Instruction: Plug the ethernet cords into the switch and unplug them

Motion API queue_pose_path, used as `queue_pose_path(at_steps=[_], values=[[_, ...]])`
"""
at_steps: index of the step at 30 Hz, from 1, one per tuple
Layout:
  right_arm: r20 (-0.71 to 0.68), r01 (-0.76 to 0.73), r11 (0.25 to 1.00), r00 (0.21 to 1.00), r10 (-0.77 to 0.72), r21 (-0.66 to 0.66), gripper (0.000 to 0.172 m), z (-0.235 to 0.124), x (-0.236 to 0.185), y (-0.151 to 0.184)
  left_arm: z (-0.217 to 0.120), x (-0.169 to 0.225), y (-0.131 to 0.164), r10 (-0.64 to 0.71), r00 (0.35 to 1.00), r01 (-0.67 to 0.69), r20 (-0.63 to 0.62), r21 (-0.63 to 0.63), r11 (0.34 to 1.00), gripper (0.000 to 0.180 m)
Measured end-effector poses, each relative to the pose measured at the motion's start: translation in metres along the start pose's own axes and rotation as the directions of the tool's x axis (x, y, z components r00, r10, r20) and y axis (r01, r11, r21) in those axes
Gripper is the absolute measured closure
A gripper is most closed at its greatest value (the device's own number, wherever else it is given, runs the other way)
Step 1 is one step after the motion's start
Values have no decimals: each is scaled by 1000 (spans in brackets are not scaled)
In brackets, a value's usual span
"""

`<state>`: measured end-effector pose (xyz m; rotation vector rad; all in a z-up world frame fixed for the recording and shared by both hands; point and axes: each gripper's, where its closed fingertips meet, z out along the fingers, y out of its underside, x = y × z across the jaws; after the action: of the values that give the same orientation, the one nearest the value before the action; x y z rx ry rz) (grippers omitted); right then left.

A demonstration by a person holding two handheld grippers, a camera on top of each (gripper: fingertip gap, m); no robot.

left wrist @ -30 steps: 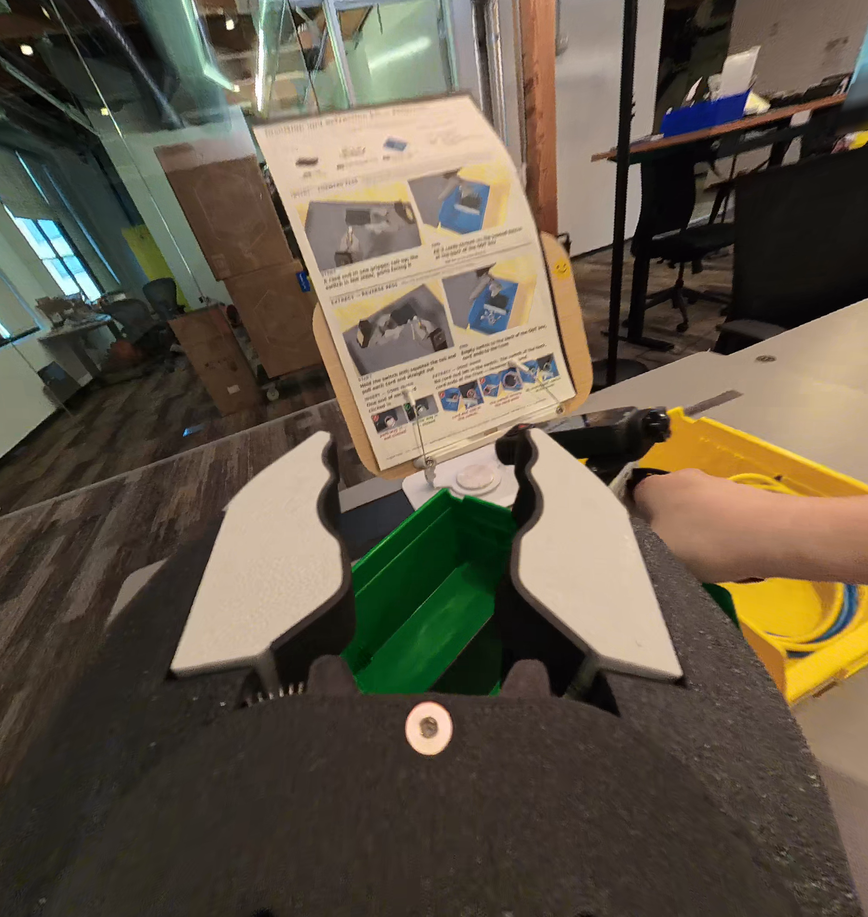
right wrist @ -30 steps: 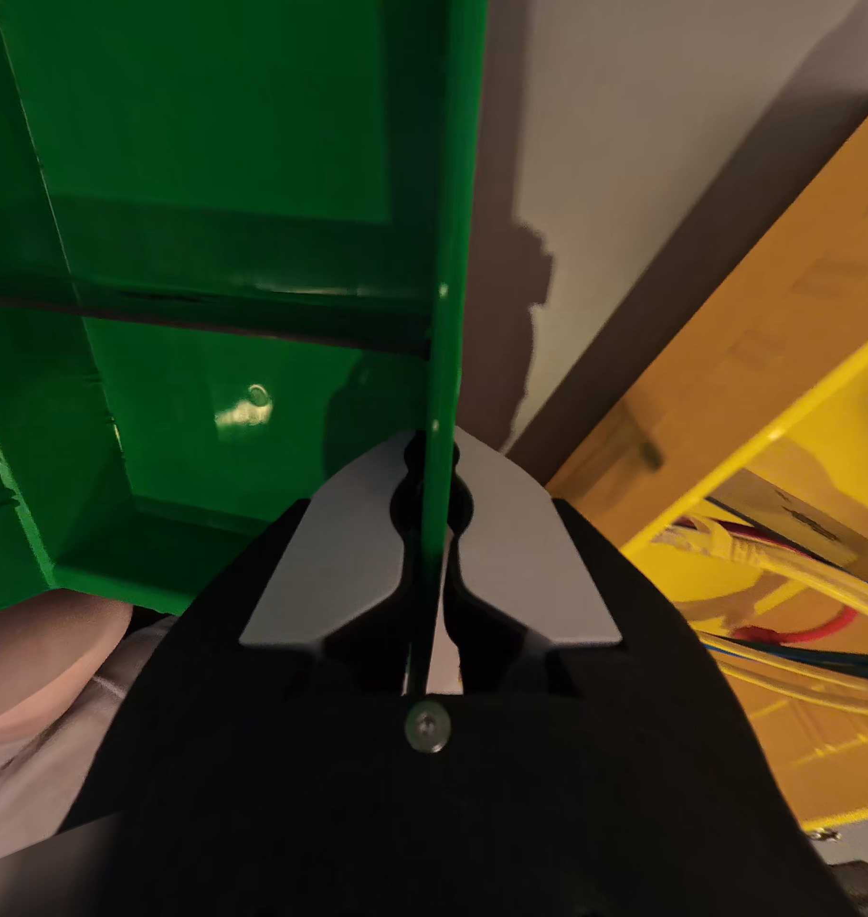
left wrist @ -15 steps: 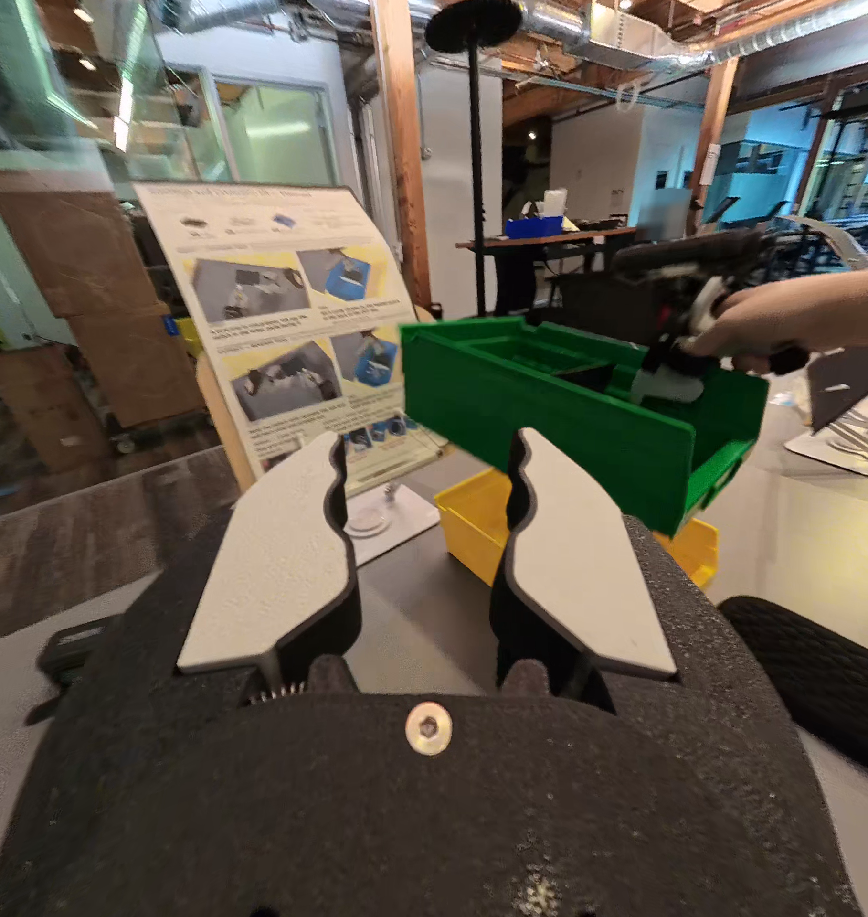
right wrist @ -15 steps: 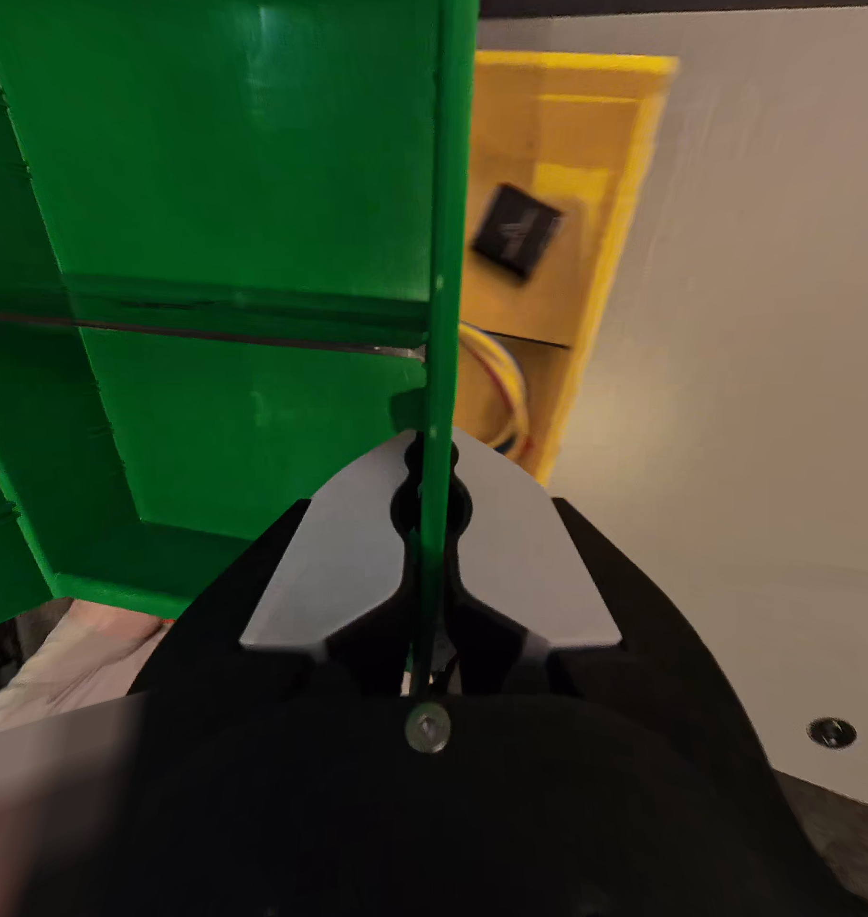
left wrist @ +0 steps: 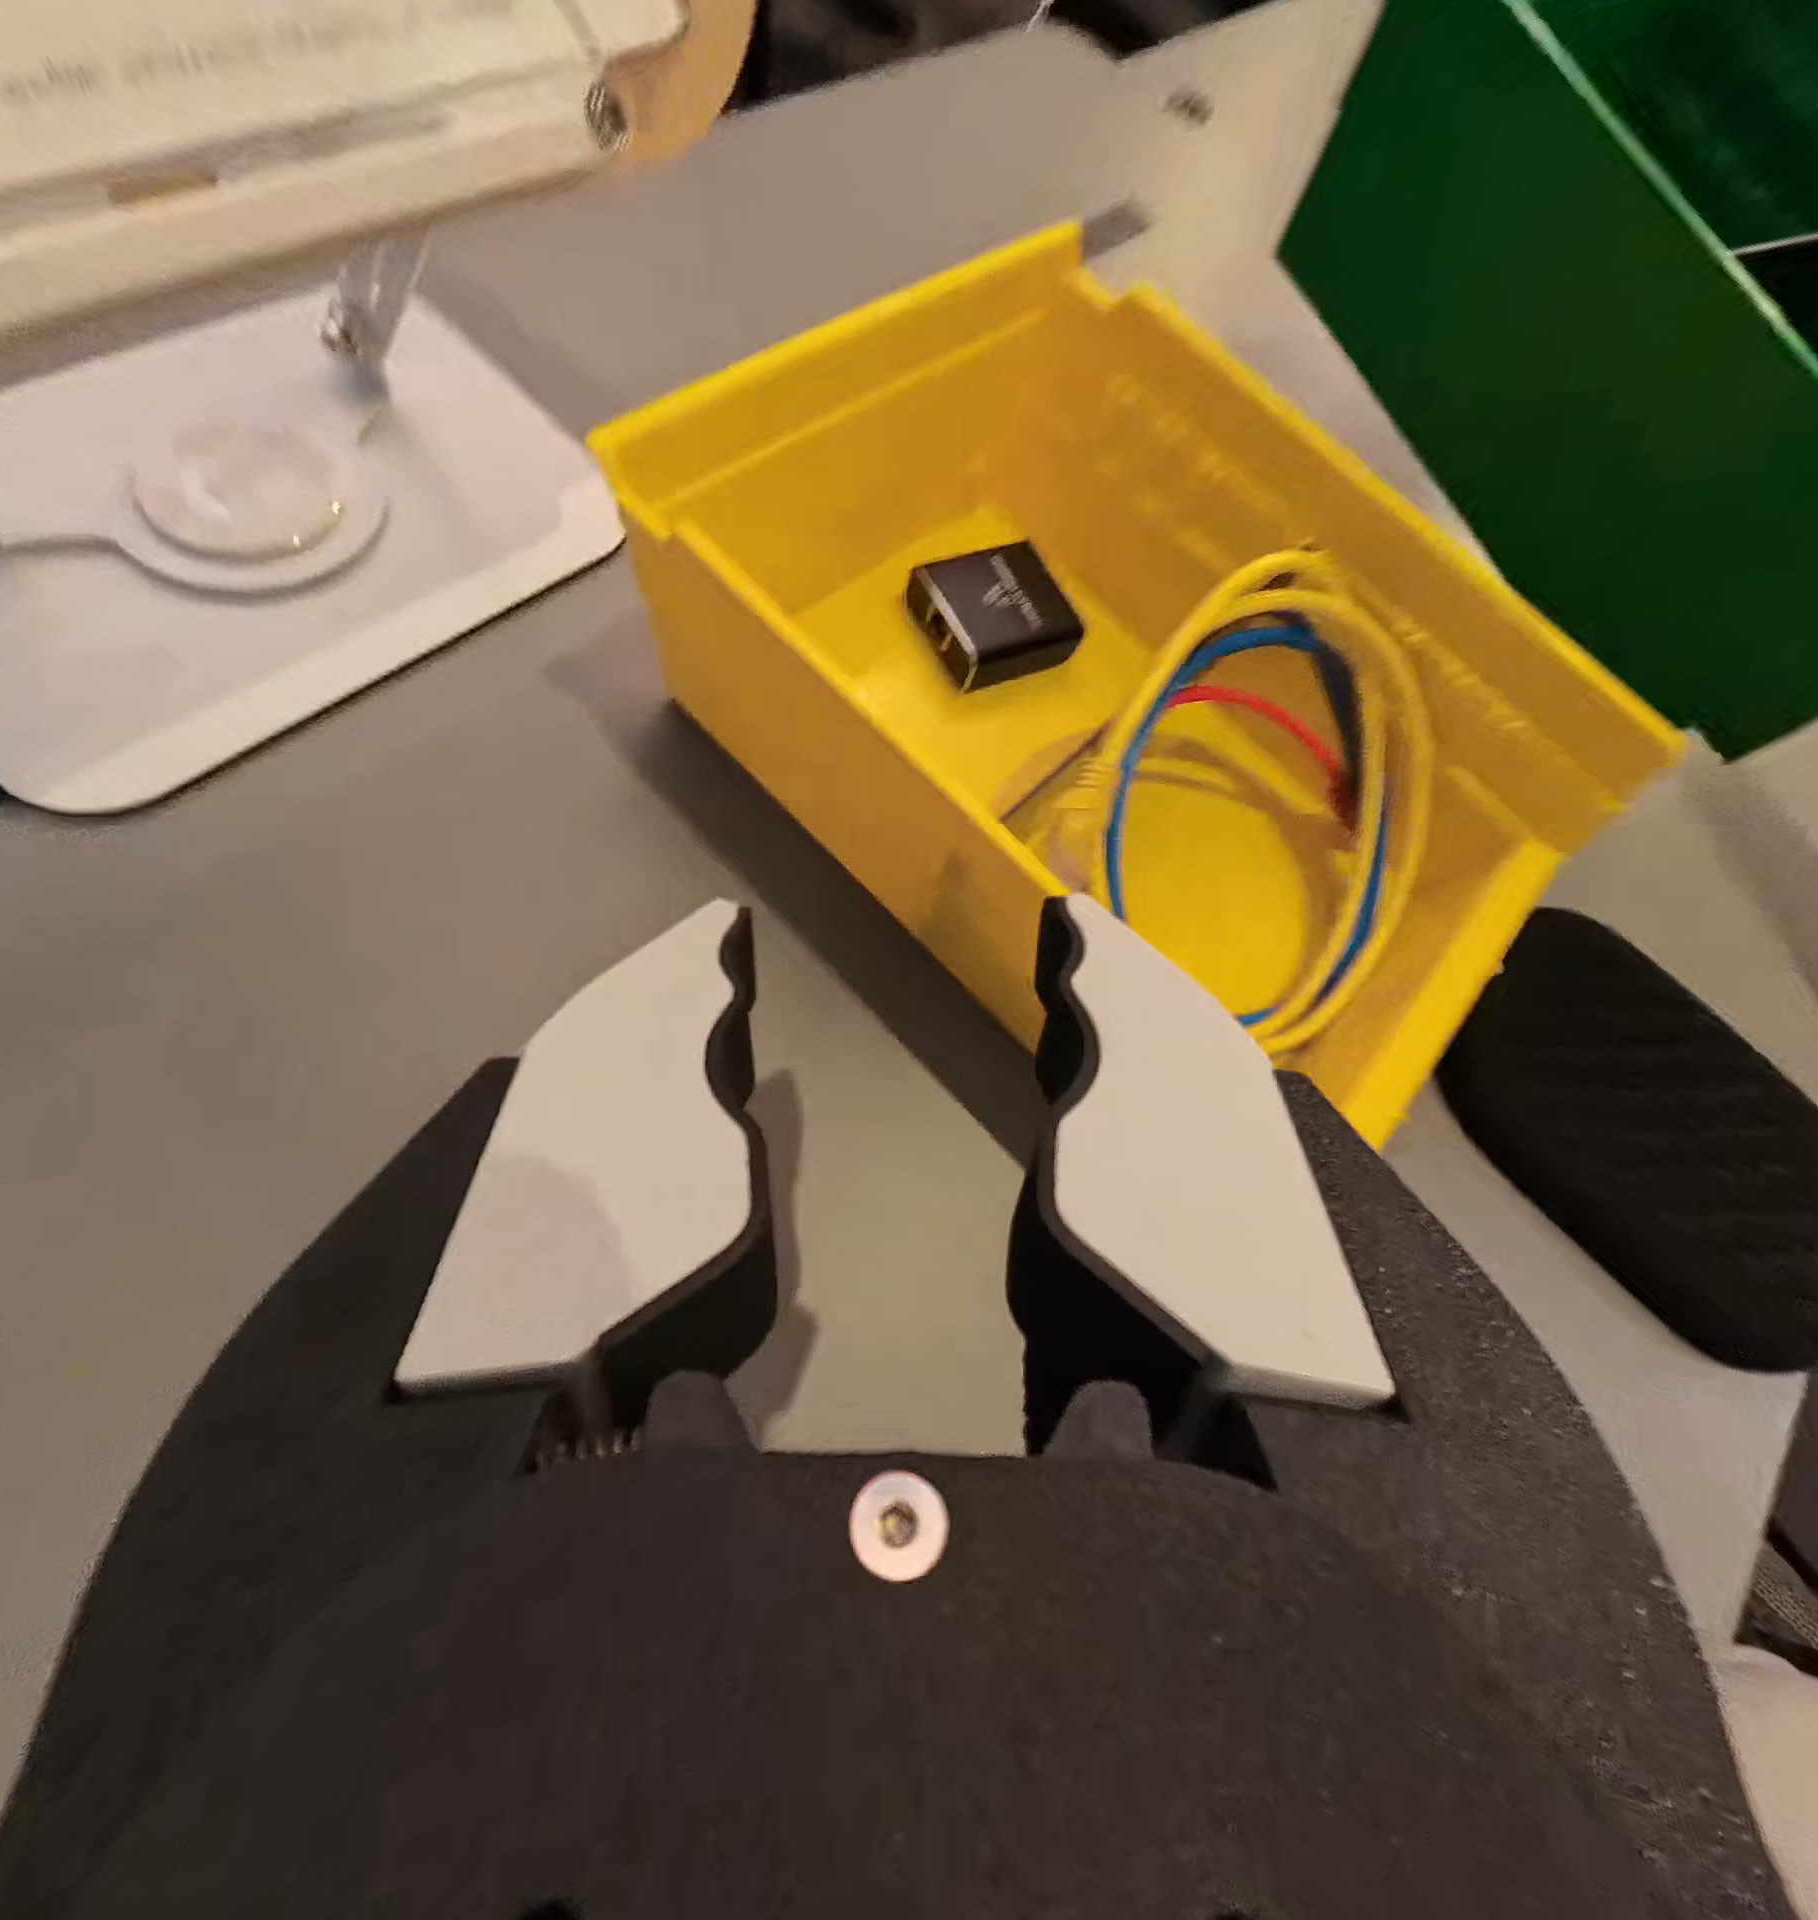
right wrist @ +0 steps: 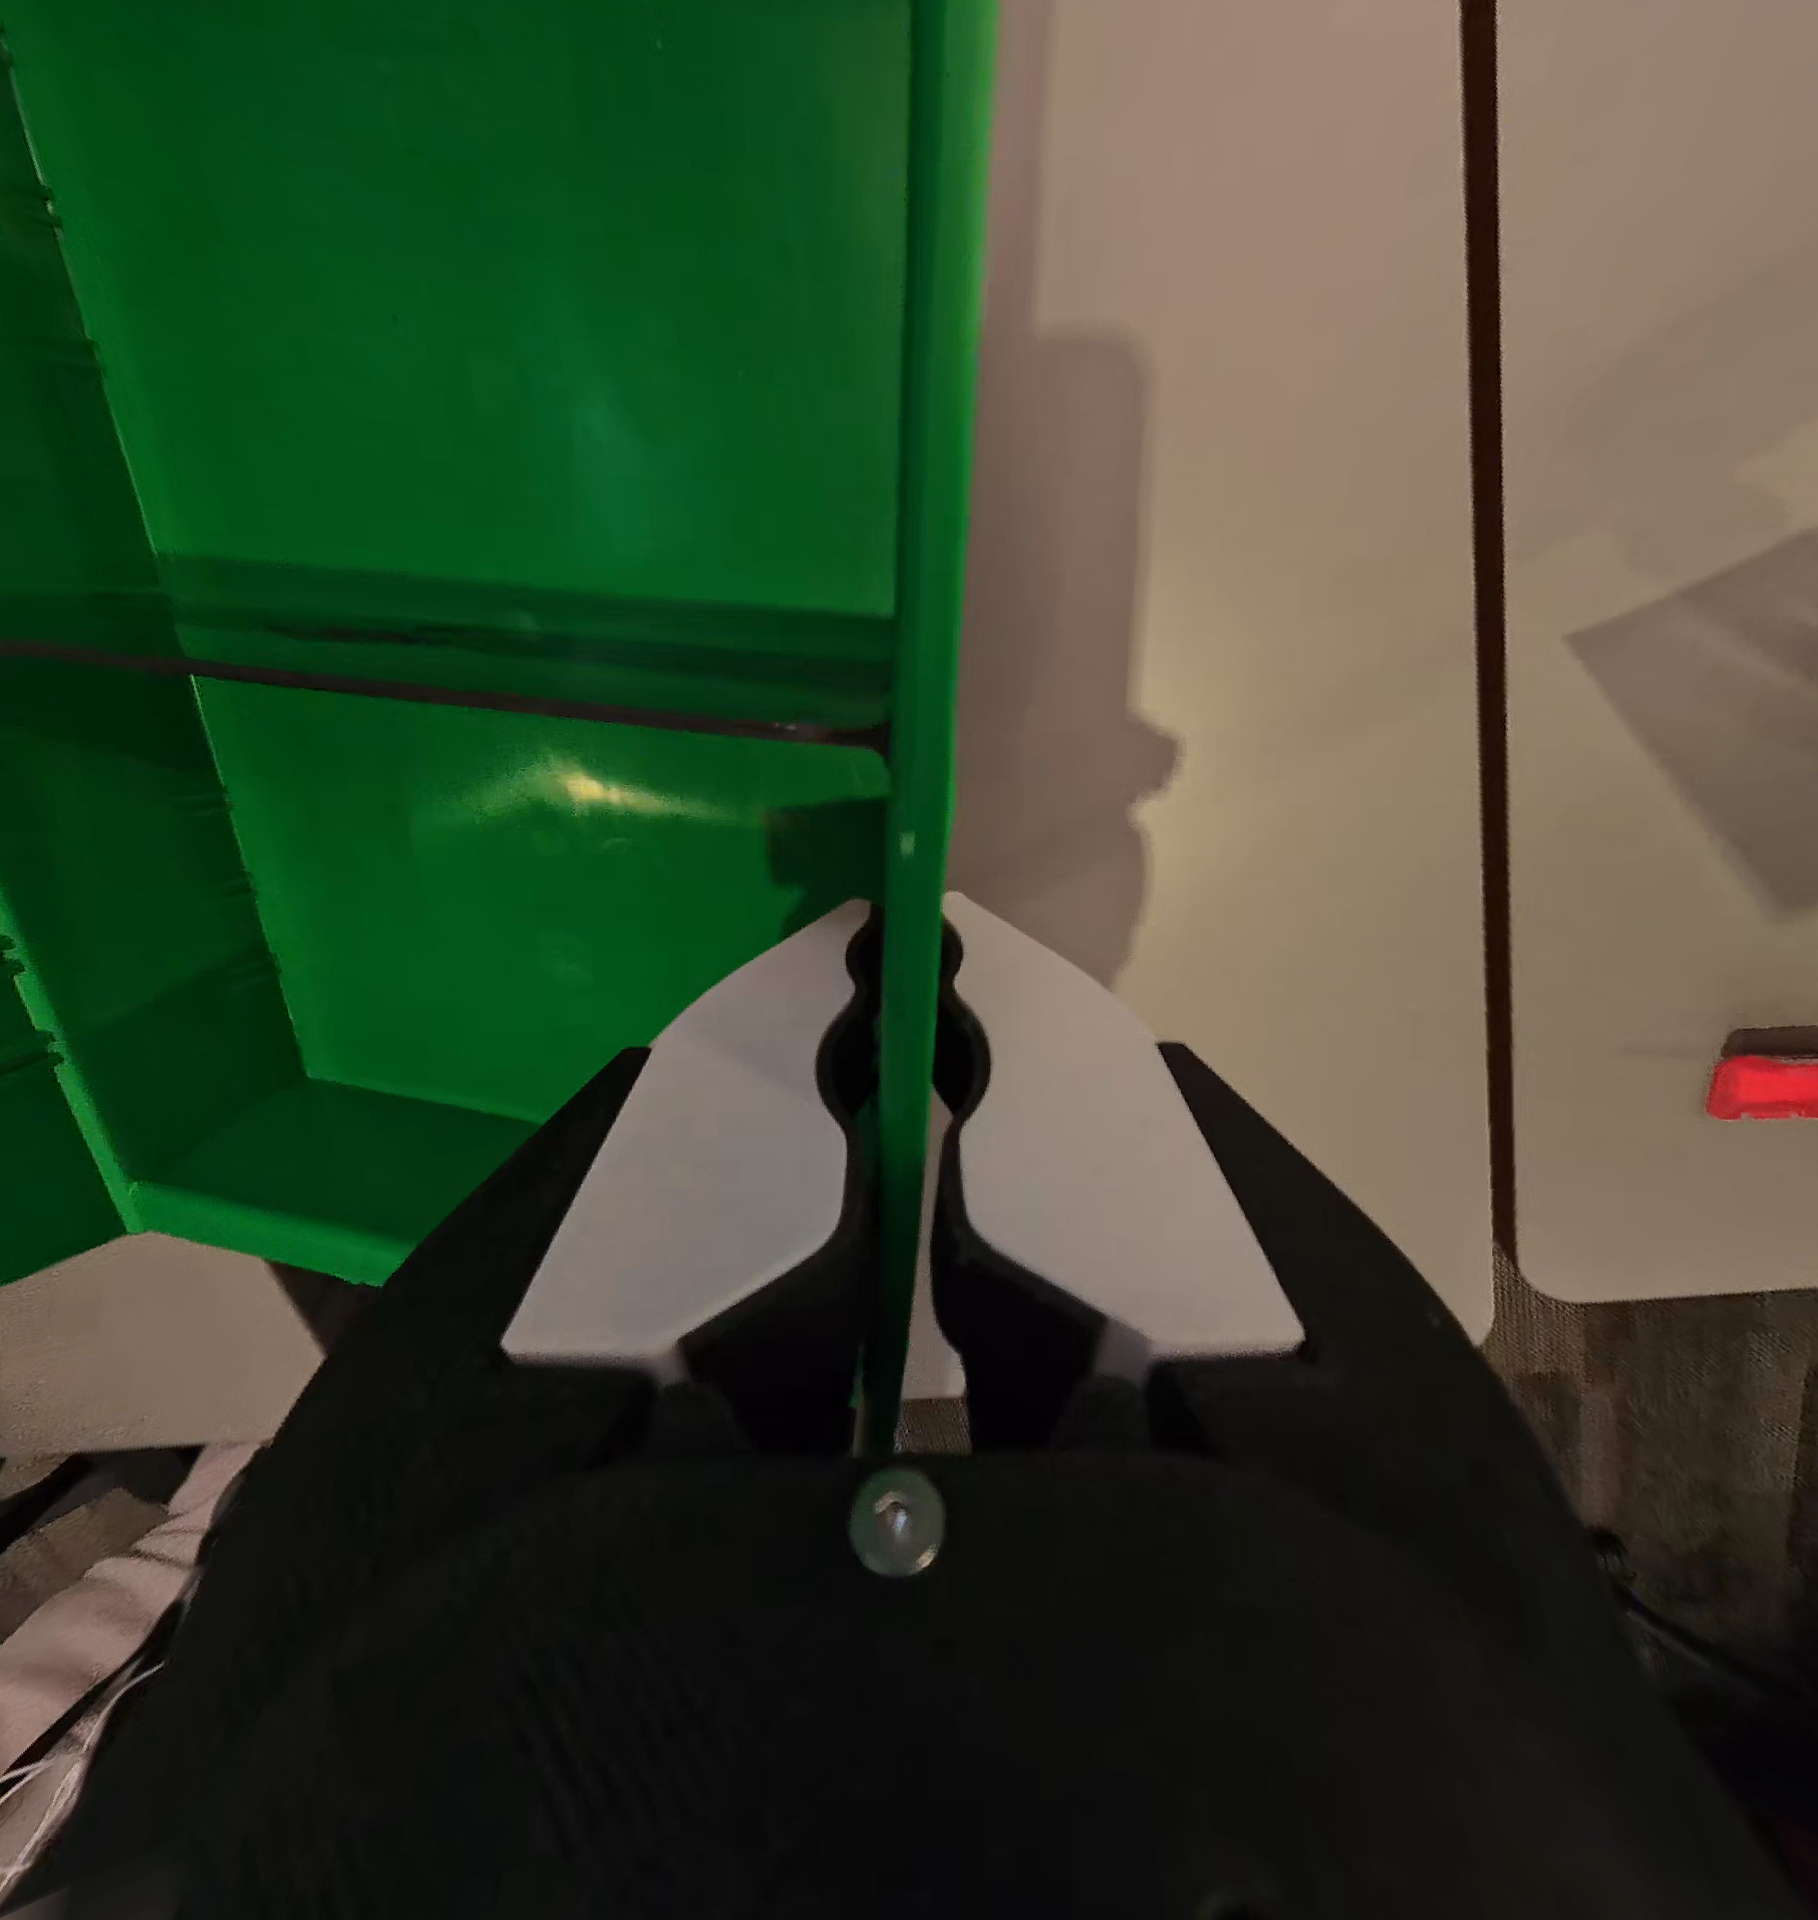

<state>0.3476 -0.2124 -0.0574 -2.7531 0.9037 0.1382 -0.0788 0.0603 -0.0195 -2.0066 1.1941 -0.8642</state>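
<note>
— Swung down from the instruction board: left claw (left wrist: 889,925) now gaping, bare, over grey worktop (left wrist: 261,987) beside open yellow plastic bin (left wrist: 780,665).
— Inside: small black switch (left wrist: 993,613), coiled coloured ethernet cords (left wrist: 1248,810). Right claw (right wrist: 905,920) clamped on green plastic bin's wall (right wrist: 931,520).

Left claw (left wrist: 892,935) agape and bare; right claw (right wrist: 907,914) clamped on a thin green wall (right wrist: 920,520).
</note>
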Motion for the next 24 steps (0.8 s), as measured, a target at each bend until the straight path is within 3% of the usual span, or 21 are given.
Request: queue_pose_path(at_steps=[6,9,12,14,17,24], values=[[24,33,998,999,-32,-62,163,53,14,-1,49,-4,-12,-150,987,135,-63,-192,972,134],[54,54,997,997,-51,-50,163,70,7,-6,73,-12,-11,-188,982,180,0,-301,937,139],[95,65,997,994,-60,-48,163,79,2,-10,90,-22,7,-128,988,152,82,-463,873,133],[73,111,993,992,-107,-52,164,80,3,-12,98,-16,7,-165,984,173,60,-497,851,149],[77,173,982,983,-168,-75,162,81,-3,-11,101,-15,5,-139,989,142,48,-567,811,167],[88,267,956,962,-258,-120,160,82,-30,0,80,-37,15,-6,997,57,80,-661,749,167]])
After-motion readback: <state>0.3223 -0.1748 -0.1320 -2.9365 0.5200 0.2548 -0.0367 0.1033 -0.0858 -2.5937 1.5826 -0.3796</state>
